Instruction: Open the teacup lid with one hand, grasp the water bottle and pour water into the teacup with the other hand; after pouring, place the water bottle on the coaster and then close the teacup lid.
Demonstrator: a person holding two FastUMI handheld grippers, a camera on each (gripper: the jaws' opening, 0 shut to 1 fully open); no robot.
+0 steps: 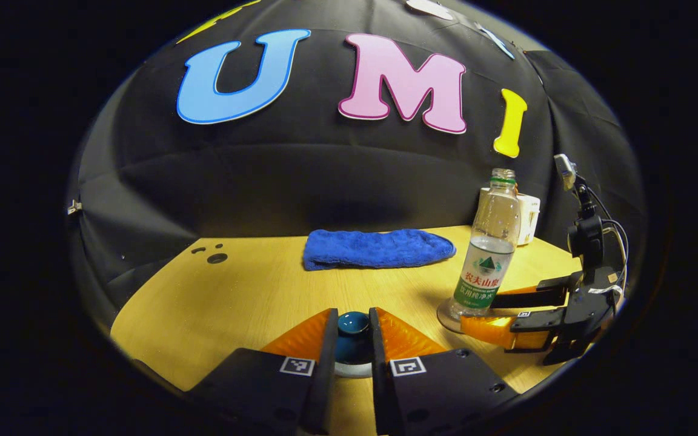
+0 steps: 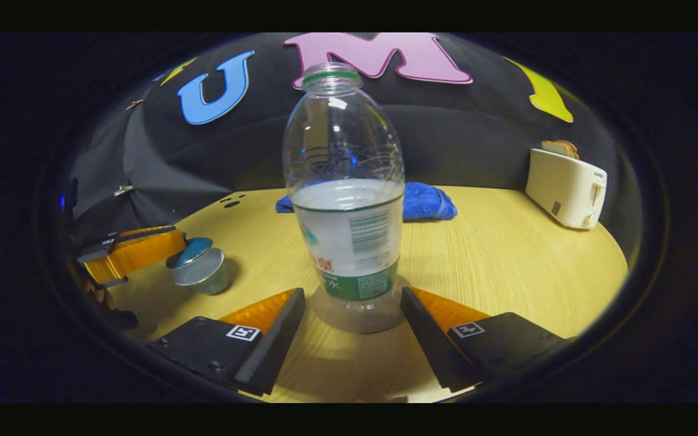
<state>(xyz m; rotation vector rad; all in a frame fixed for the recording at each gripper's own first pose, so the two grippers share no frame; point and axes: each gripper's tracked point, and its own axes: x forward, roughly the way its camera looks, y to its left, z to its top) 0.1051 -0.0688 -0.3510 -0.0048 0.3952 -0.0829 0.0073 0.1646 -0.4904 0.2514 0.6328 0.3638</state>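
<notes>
A clear water bottle (image 2: 349,200) with a green label, uncapped and about half full, stands upright on a clear round coaster (image 2: 358,315). My right gripper (image 2: 353,293) is open, one finger on each side of the bottle's base with a gap on both sides. In the left gripper view the bottle (image 1: 488,254) stands at right with the right gripper (image 1: 479,312) at its foot. My left gripper (image 1: 352,312) is shut on the dark blue teacup lid (image 1: 352,327), above the pale teacup (image 1: 352,370). From the right gripper view the lid (image 2: 190,251) sits tilted over the teacup (image 2: 203,275), held by the left gripper (image 2: 170,245).
A blue towel (image 1: 379,248) lies at the back of the wooden table (image 1: 234,303). A white toaster (image 2: 567,188) with bread in it stands at the table's back right. Small holes (image 1: 216,257) mark the table's far left corner.
</notes>
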